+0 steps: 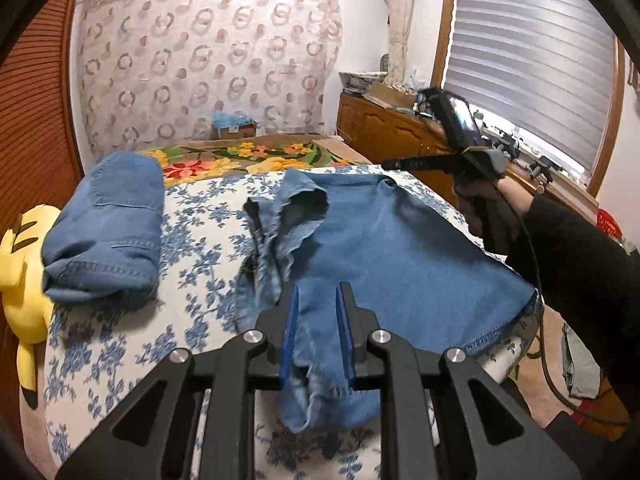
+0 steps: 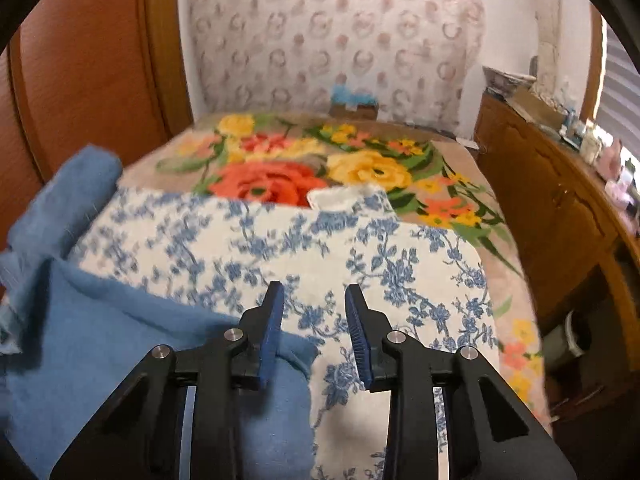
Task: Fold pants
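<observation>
Two views differed: only the left wrist showed the pants (image 1: 384,240) spread mid-frame on the floral bedspread (image 1: 208,240), their hem clamped in the left gripper (image 1: 318,300); the right gripper (image 2: 314,304) stood open, empty.

- A blue-and-white floral cover (image 1: 200,236) is spread over the bed.
- A blanket with red and yellow flowers (image 2: 320,168) lies beyond it.
- A yellow plush toy (image 1: 20,280) sits at the bed's left edge.
- A wooden cabinet (image 2: 552,200) stands right, cluttered on top.
- A cardboard box (image 1: 234,130) is by the wall.
- A striped blind (image 1: 532,52) covers the window.
</observation>
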Demonstrator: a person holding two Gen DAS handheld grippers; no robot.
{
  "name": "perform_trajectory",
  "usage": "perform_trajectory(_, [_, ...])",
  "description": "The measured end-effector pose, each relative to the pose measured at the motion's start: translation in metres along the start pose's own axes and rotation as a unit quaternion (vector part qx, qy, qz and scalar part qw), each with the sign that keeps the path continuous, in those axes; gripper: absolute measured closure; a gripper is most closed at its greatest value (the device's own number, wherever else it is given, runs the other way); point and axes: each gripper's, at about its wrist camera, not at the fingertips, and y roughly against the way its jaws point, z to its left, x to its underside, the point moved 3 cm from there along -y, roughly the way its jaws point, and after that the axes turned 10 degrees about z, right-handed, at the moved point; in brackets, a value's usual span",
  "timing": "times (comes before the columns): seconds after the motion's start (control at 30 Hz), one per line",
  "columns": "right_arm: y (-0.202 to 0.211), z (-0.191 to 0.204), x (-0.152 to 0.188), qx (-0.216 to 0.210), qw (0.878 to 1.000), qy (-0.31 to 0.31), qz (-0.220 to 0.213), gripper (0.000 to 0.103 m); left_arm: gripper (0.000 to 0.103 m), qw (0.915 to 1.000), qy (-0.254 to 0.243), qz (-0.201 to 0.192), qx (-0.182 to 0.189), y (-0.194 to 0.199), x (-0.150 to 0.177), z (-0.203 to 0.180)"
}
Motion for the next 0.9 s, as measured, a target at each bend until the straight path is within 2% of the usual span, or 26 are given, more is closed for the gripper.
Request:
perform_trajectory(0.13, [0.006, -0.005, 0.007, -0.02, 1.0, -0.001, 0.02, 0.072, 0.085, 0.9999, -0.004, 0.014, 0.004, -0.018, -0.011, -0.003])
perform_trajectory(0.33, [0.015, -0.013, 0.025, -0.061, 0.997, -0.005, 0.044, 0.072, 0.085, 0.9993, -0.004, 0.034, -0.013, -0.044, -0.034, 0.008])
perform_trajectory(0.5, [-0.002, -0.021, 0.031, -0.106, 0.99, -0.043, 0.084, 0.072, 0.085, 0.998, -0.003, 0.052, -0.035, -0.062, -0.044, 0.018])
perform_trajectory(0.7, [-0.022, -0.016, 0.022, -0.161, 0.979, -0.071, 0.101, 0.072, 0.085, 0.9973, 0.006, 0.061, -0.04, -0.068, -0.038, 0.027])
perform_trajectory(0.8, [-0.028, -0.006, 0.016, -0.16, 0.979, -0.063, 0.107, 0.076, 0.085, 0.9974, 0.01, 0.06, -0.038, -0.069, -0.036, 0.029])
perform_trajectory(0.9, [-0.026, 0.001, 0.007, -0.151, 0.982, -0.059, 0.095, 0.085, 0.085, 0.9974, 0.01, 0.061, -0.038, -0.069, -0.035, 0.03])
